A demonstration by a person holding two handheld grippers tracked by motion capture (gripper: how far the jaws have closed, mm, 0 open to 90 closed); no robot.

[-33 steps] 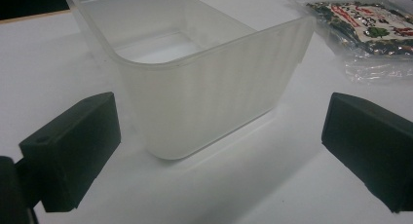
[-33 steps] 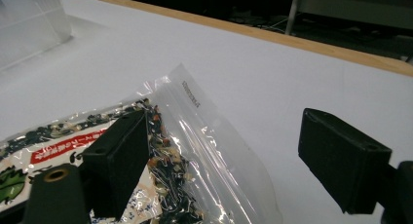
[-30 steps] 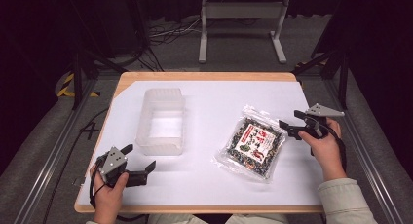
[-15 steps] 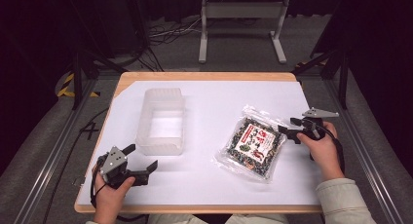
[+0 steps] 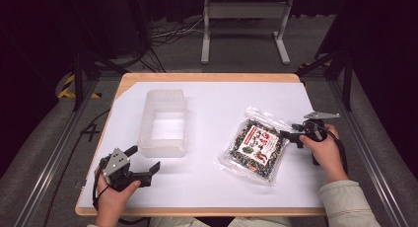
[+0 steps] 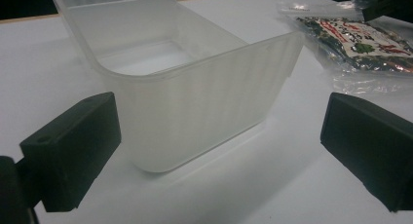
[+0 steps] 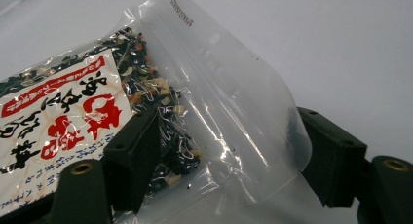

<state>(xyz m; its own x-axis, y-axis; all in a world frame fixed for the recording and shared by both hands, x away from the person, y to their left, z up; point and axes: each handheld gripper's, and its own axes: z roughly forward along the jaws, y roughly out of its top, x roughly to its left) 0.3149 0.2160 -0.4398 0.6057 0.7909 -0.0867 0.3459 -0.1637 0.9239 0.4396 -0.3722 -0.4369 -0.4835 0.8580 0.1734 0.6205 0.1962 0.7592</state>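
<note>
white sheet covers wooden table; dark room behind.

Clear food bag lies between 2 black jaws.

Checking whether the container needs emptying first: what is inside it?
The translucent container shows a bare white floor with nothing in it; its near inner corners are hidden behind its wall.

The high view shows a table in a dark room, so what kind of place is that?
Probably a lab or recording studio: black curtains, loose cables on the grey floor, a metal stand, and a white-covered table.
</note>
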